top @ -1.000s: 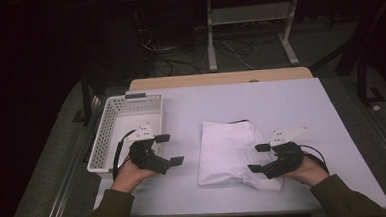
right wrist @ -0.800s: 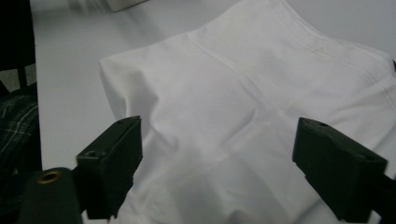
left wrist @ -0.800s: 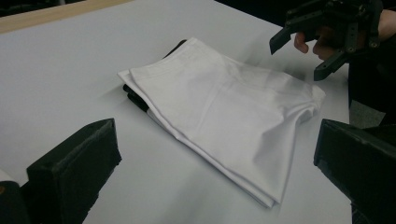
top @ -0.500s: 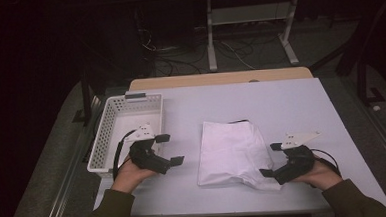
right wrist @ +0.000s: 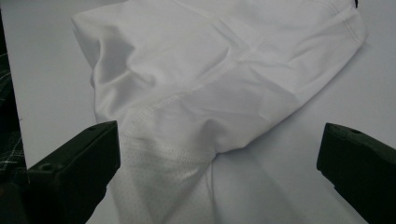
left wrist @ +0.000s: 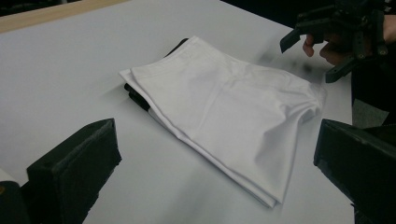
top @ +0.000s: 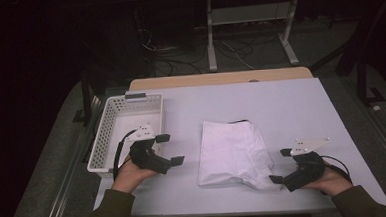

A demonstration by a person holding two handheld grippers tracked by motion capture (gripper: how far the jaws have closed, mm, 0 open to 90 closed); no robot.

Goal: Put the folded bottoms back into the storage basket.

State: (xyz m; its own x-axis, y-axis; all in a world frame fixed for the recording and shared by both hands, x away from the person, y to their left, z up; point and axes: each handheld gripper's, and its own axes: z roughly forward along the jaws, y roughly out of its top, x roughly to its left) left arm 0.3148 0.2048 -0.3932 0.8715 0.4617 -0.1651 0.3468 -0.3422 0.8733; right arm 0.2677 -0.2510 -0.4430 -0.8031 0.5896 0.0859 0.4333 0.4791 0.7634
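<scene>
The folded white garment (top: 233, 154) lay flat near the middle of the bench (top: 291, 108), a little toward the near edge, with a dark layer peeking out along its far edge. The right hand-held gripper (top: 280, 165) sat just off the garment's near right corner, jaws spread wide and gripping nothing. In the right gripper view that corner (right wrist: 168, 154), seamed and a bit rumpled, sat squarely between the two black jaws. The left hand-held gripper (top: 170, 149) waited near the bench's near left corner, beside the white basket (top: 110, 138), also released and empty, well apart from the cloth.

To my eye the step in hand was taking hold of that near right corner, and the setup looked decent. The call for doing it well: slide the lower jaw low along the bench so it got under every layer, not just the top sheet, then close firmly behind the seam where the cloth was thickest. A shallow bite would likely have peeled one layer and spoiled the fold. The left hand-held gripper would have done best coming in on the near left corner, so both lifted level toward the basket.
</scene>
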